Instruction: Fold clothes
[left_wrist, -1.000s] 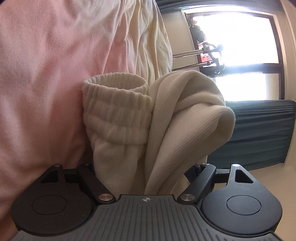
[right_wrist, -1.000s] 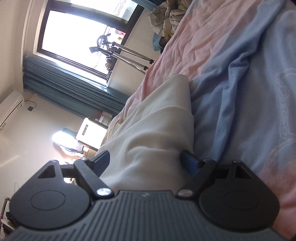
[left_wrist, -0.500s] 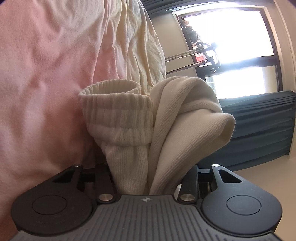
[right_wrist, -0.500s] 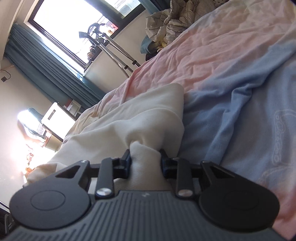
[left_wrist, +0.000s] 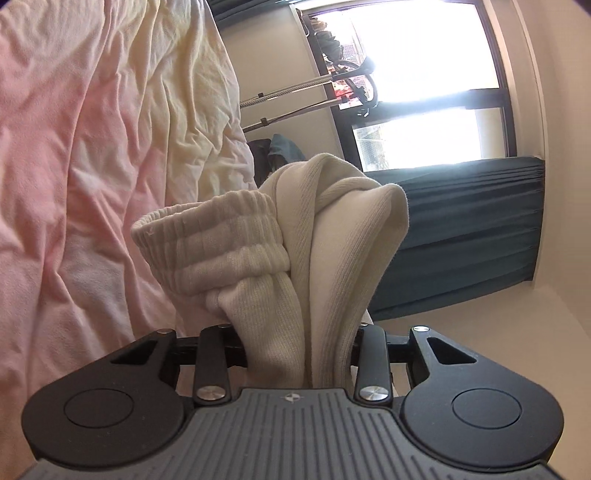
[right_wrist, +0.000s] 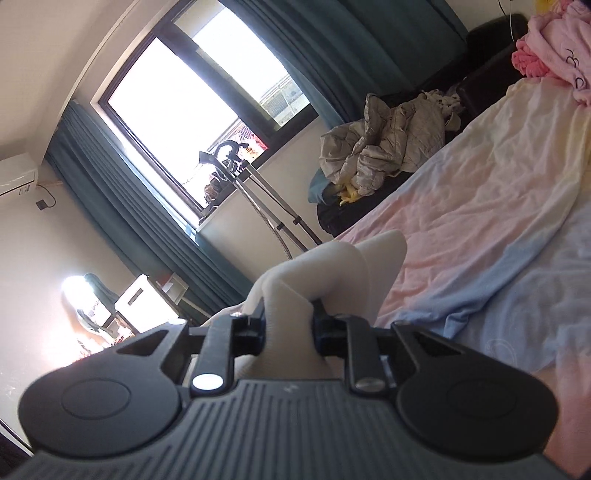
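A cream ribbed knit garment (left_wrist: 295, 258) with an elastic cuff (left_wrist: 221, 243) bunches up between the jaws of my left gripper (left_wrist: 297, 350), which is shut on it and holds it above the bed. My right gripper (right_wrist: 288, 325) is shut on another part of the same cream garment (right_wrist: 332, 273), lifted off the bed. The fingertips of both grippers are hidden by the cloth.
The bed sheet (right_wrist: 480, 229) runs pink, yellow and blue, and shows pink and cream in the left wrist view (left_wrist: 92, 147). A crumpled grey quilt (right_wrist: 388, 140) and pink clothes (right_wrist: 554, 44) lie at the far side. A garment steamer stand (right_wrist: 258, 206) stands by the window.
Both grippers closed on the cream garment and lifted it off the bed. The right wrist view swung up toward the window and far side of the room.
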